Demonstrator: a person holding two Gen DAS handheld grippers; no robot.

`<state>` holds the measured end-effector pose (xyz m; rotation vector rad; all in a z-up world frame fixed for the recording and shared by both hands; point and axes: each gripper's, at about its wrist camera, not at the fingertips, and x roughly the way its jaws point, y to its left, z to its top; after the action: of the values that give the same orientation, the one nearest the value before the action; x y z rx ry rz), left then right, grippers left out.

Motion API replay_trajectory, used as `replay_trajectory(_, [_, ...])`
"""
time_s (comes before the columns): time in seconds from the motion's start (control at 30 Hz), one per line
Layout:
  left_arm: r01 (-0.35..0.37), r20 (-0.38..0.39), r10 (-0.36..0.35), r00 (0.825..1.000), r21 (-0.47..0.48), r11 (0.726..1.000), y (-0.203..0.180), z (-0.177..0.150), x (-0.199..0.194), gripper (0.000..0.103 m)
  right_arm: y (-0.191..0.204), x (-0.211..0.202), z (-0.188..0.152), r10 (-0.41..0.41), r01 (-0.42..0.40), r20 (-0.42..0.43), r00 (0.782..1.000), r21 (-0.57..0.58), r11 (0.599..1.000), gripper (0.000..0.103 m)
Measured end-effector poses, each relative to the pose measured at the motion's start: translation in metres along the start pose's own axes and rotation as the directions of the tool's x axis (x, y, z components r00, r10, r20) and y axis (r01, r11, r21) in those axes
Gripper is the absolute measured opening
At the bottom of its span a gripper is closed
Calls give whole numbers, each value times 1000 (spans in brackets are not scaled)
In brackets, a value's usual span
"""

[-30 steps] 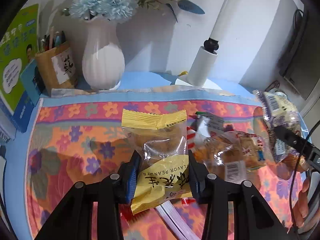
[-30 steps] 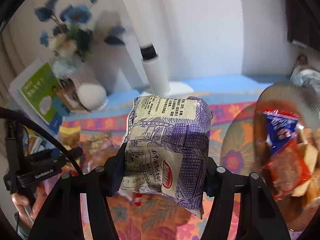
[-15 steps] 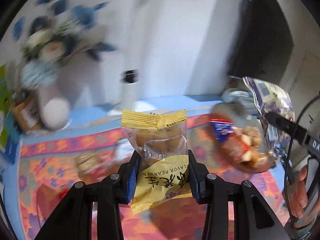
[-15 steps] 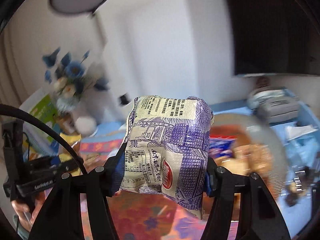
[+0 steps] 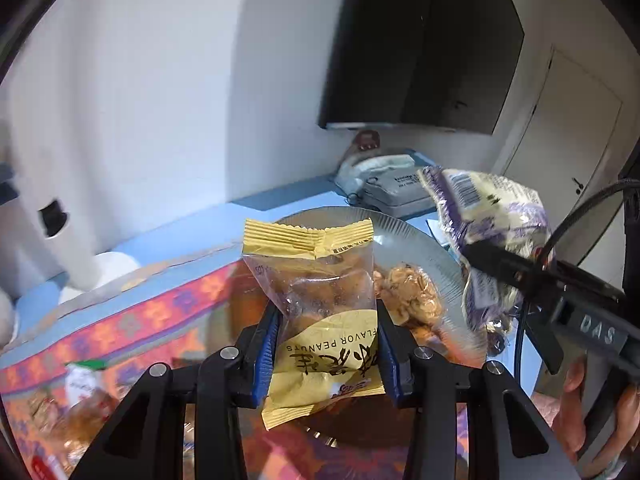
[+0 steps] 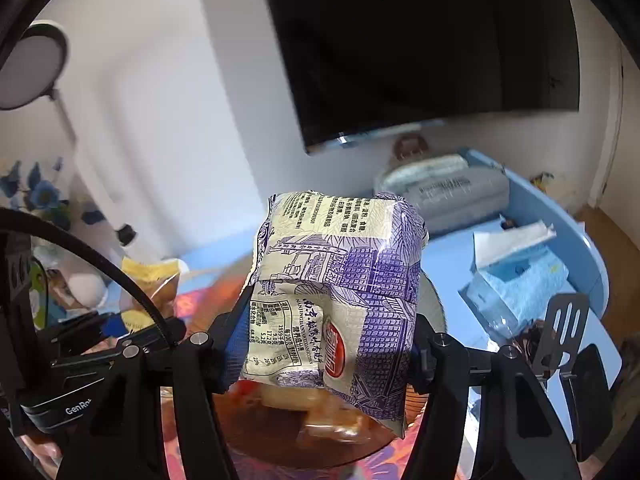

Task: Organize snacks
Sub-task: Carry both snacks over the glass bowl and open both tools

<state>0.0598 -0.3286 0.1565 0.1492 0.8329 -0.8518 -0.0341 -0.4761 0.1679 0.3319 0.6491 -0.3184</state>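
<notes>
My left gripper is clamped on a yellow pack of flavor peanuts, its blue pads pinching the lower half so the crimped top stands upright and clear of everything below. My right gripper is squeezed round a purple-and-cream snack bag, gripped across its middle; from the left wrist view that same bag hangs just to the right of the peanuts, above the far right rim of the plate.

I hold both packs in the air over the ribbed glass plate because, as I judge it, that plate is where the snacks are being gathered. It sits on the flowered tablecloth near the right end of the blue table. It already holds a clear bag of brown nutty pieces, and under my right gripper I see reddish and pale wrappers, too blurred to name. One more small packet lies on the cloth to the left, outside the plate. Beyond the plate lie a grey pouch and a blue tissue pack.
</notes>
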Motion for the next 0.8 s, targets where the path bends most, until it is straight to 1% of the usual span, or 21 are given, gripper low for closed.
replay_trajectory(0.07, [-5, -1, 5, 1000, 10, 1000, -6, 4, 14, 43, -6, 8, -2, 11, -11, -11, 1000, 6, 1000, 63])
replay_trajectory(0.1, [-7, -2, 7, 1000, 14, 1000, -8, 5, 16, 46, -7, 10, -2, 15, -14, -12, 1000, 2, 1000, 63])
replay_trajectory(0.13, [-14, -5, 14, 1000, 19, 1000, -9, 7, 19, 58, -7, 11, -3, 14, -14, -12, 1000, -11, 1000, 67])
replay_trajectory(0.17, [-18, -4, 18, 1000, 17, 1000, -9, 7, 19, 70, -9, 11, -3, 9, -9, -11, 1000, -18, 1000, 68])
replay_trajectory(0.27, [-23, 38, 22, 999, 18, 1000, -7, 4, 8, 71, -11, 6, -5, -3, 3, 7, 1000, -31, 1000, 68])
replay_trajectory(0.33, [-20, 43, 20, 999, 17, 1000, -3, 2, 0, 71, -10, 2, -6, 3, -3, 8, 1000, -34, 999, 68])
replay_trajectory(0.43, [-13, 56, 14, 998, -13, 1000, 10, -4, -16, 71, -5, -7, -10, 18, -18, 15, 1000, -30, 999, 68])
replay_trajectory(0.6, [-55, 86, 59, 995, -40, 998, 29, -27, -55, 71, 15, -21, -18, 62, -61, 15, 998, -50, 997, 68])
replay_trajectory(0.67, [-90, 109, 98, 989, -73, 993, 43, -43, -79, 71, 30, -26, -24, 95, -95, 5, 995, -73, 993, 68])
replay_trajectory(0.73, [-132, 134, 147, 980, -112, 985, 57, -60, -100, 71, 45, -30, -33, 131, -131, -9, 991, -96, 987, 68])
replay_trajectory(0.8, [-182, 149, 206, 967, -156, 971, 71, -81, -120, 71, 66, -32, -49, 179, -182, -37, 983, -125, 975, 68])
